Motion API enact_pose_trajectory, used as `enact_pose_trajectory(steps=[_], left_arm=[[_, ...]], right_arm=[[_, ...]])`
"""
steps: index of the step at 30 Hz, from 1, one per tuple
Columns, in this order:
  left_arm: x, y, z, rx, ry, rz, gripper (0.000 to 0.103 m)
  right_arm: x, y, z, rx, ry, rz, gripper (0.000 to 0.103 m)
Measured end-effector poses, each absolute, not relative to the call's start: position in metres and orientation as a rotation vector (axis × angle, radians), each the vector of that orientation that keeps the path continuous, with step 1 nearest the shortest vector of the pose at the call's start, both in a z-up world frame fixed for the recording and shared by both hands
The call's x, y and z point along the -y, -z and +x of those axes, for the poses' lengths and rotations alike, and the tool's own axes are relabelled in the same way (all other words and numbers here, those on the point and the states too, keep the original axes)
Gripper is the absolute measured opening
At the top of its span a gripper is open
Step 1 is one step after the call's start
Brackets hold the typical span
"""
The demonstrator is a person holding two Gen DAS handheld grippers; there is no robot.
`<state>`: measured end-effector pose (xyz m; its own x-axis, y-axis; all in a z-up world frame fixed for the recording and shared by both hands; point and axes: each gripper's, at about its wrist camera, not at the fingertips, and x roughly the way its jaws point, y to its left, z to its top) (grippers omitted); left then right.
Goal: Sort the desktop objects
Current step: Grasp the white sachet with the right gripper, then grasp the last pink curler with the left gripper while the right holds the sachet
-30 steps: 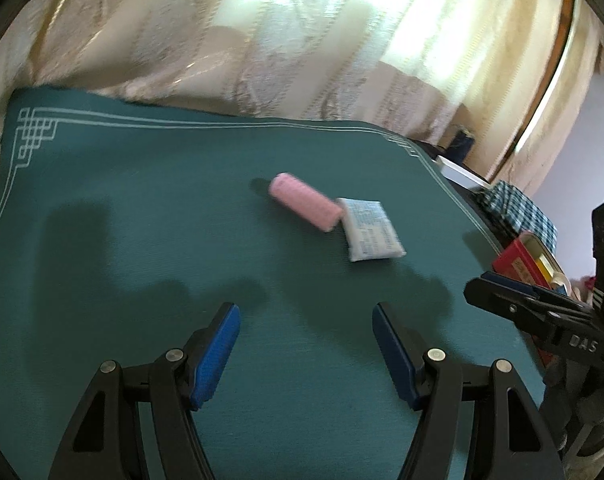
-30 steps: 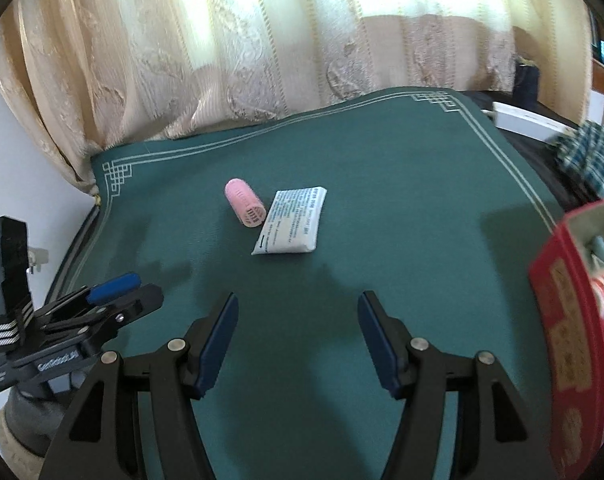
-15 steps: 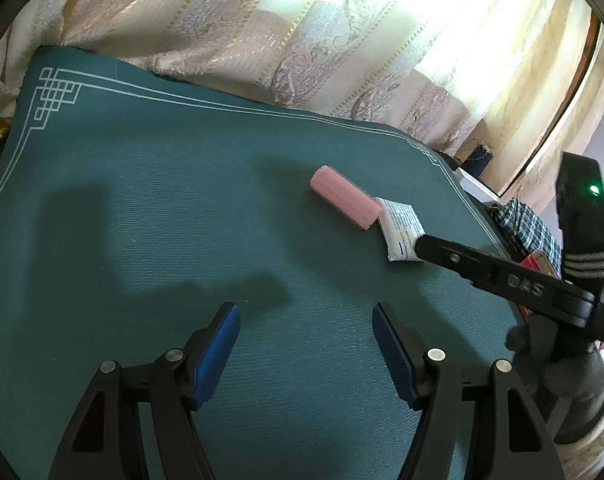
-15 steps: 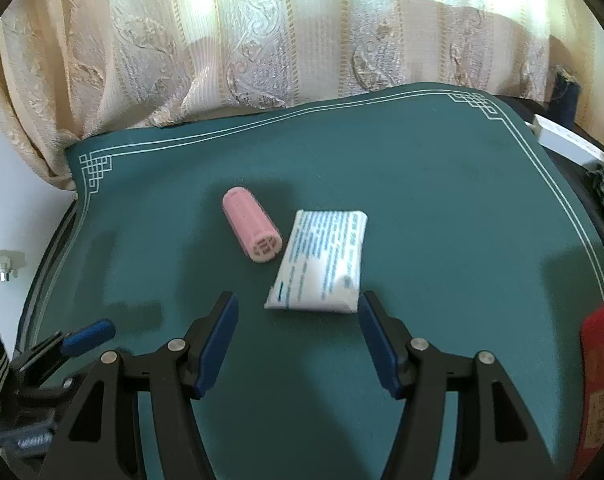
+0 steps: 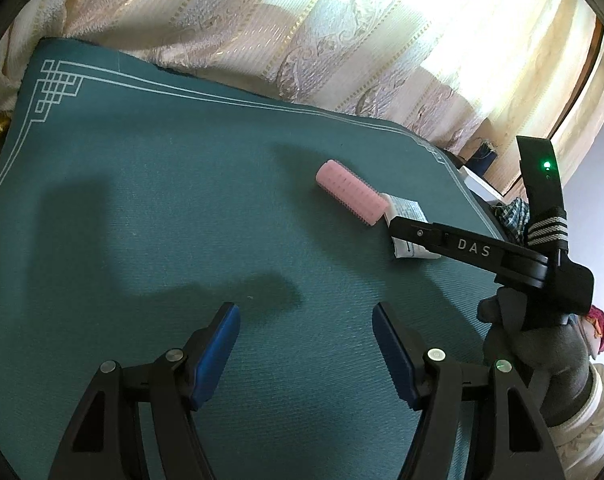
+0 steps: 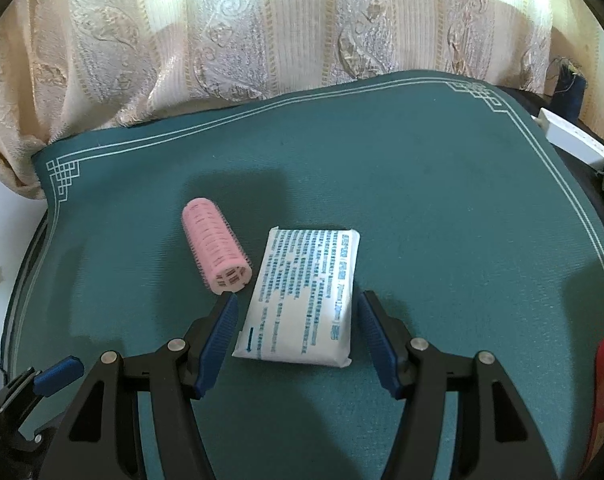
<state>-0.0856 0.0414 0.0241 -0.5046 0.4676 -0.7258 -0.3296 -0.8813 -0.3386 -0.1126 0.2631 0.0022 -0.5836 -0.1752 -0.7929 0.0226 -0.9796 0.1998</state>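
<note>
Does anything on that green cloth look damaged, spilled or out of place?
Nothing stands out. The pink hair roller and white packet lie intact on the green cloth, close together.

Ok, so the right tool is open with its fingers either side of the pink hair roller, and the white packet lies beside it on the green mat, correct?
Not quite. The right tool is open, but its fingers straddle the white packet, not the pink hair roller. The roller lies beside the packet on the green mat, just outside the tool's left finger. The right wrist view shows this.
</note>
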Motion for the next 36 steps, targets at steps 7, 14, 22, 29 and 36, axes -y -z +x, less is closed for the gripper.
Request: enact_pose_trajectory(steps=[7, 14, 22, 29, 36], left_arm=[[-0.044, -0.020, -0.085, 0.203, -2.374, -1.223, 0.070], [-0.044, -0.017, -0.087, 0.195, -2.372, -1.234, 0.070], [-0.045, -0.017, -0.088, 0.176, -2.369, -1.231, 0.070], [-0.053, -0.018, -0.088, 0.131, -2.385, -1.234, 0.070], [-0.082, -0.022, -0.101, -0.006, -2.336, -1.226, 0.070]], right_arm=[[-0.254, -0.001, -0.118, 0.150, 2.716, 1.379, 0.066], [-0.251, 0.000, -0.115, 0.013, 2.748, 1.385, 0.052], [-0.276, -0.005, -0.096, 0.098, 2.736, 1.396, 0.051], [-0.317, -0.008, -0.060, 0.249, 2.684, 1.400, 0.051], [-0.327, -0.006, -0.041, 0.277, 2.668, 1.366, 0.051]])
